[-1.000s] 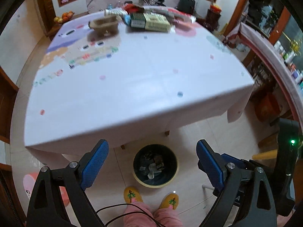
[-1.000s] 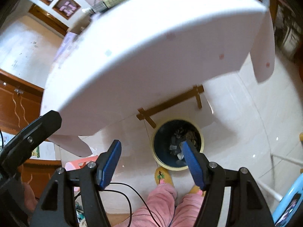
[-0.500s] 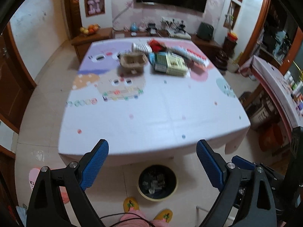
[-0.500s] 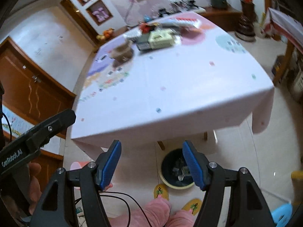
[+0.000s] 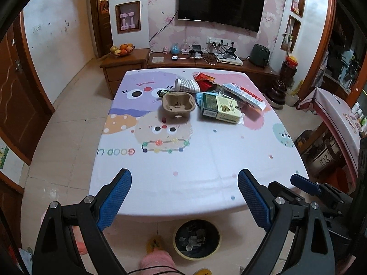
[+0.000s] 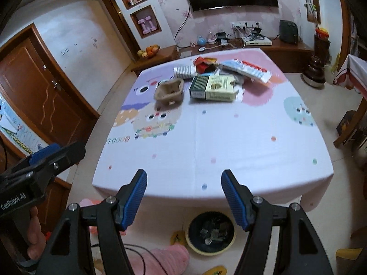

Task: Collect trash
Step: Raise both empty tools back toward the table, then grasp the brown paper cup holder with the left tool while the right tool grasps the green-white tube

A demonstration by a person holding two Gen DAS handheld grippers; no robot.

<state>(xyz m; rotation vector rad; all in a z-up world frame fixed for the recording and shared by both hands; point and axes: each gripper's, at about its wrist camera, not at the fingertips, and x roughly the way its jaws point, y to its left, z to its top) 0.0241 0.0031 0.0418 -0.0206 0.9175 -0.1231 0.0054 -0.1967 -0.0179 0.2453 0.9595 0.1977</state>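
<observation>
Cardboard trash, like the egg tray [image 5: 178,102], could be pushed off the far table [image 5: 206,171] edge; both the left gripper [image 5: 183,197] and the right gripper [image 6: 184,197] are held wide apart with nothing between the pads.

The counter [image 5: 206,165] wears a white cloth printed with pastel cartoon monsters and coloured dots. Near the brown pulp cup carrier [image 5: 178,102] lie a green-and-cream box [image 5: 219,108] and a grey checked cup [image 5: 187,84]. Each gripper has blue textured pads [image 5: 114,198] on black arms.
</observation>
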